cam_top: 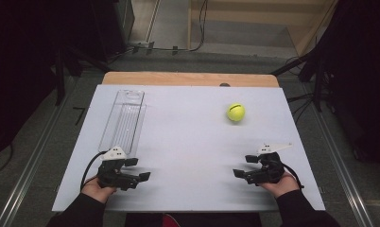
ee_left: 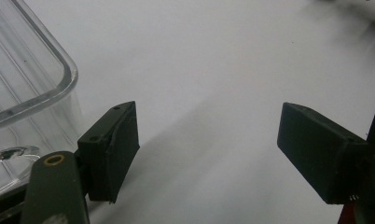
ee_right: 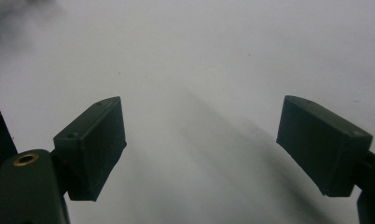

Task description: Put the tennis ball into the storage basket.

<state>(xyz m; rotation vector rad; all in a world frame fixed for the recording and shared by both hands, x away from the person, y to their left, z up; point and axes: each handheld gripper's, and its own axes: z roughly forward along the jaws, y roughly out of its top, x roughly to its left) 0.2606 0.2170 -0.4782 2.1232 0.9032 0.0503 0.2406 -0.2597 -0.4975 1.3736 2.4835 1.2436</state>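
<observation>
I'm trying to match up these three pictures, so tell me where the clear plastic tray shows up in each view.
High view: the clear plastic tray lies lengthwise on the white table, left side, just beyond the left gripper.
Left gripper view: its rounded corner sits at the left edge, beside the left-hand jaw.
Right gripper view: bare white table between open jaws; no tray.
Shared landmark: the white table.

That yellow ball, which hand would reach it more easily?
The right gripper, probably. The ball lies on the right half of the table, straight beyond it, and its jaws stand open and empty. The left gripper sits beside the clear tray.
</observation>
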